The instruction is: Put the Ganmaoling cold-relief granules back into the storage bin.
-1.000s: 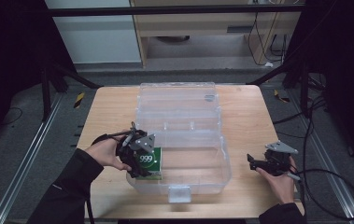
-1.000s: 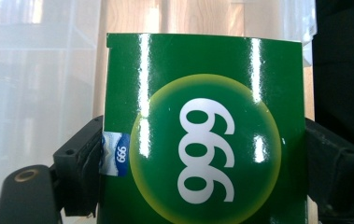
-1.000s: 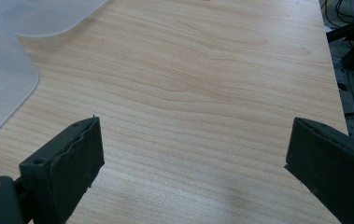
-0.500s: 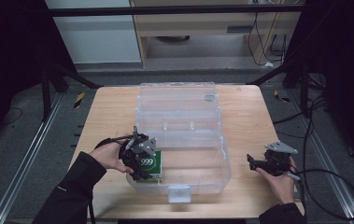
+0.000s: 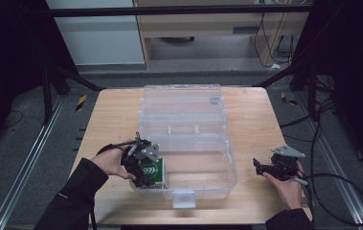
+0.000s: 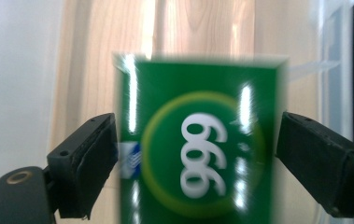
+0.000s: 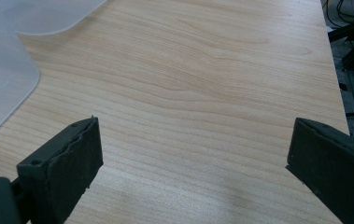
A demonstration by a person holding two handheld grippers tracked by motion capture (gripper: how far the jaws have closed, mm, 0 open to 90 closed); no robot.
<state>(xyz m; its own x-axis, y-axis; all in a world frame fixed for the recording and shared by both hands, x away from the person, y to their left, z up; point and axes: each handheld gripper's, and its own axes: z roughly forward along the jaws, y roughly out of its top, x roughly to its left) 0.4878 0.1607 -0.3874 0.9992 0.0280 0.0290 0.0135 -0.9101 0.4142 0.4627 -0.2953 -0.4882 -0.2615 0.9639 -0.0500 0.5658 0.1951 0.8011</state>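
Note:
A green box marked "999" [image 5: 152, 173] stands in the front left corner of a clear plastic case [image 5: 217, 184]. My left gripper [image 5: 143, 167] reaches over the case's left wall, one jaw on each side of the box. In the left gripper view the green box [image 6: 198, 154] is blurred between the pads of the left gripper [image 6: 198, 126]. The jaws have just been opening, and a thin gap shows at the right pad [image 6: 305, 154]. My right gripper [image 5: 260, 167] rests on the table right of the case. In the right gripper view the right gripper [image 7: 193, 140] is open over bare wood.
The case's lid [image 5: 181, 103] lies open and flat behind it, toward the far edge of the wooden table [image 5: 251, 124]. A white latch [image 5: 183, 198] sticks out at the case's front. Cables trail off the right side. Dark floor and metal rails surround the table.
The left gripper and the green box have shifted slightly inside the case's front left corner. The right gripper has stayed where it was.

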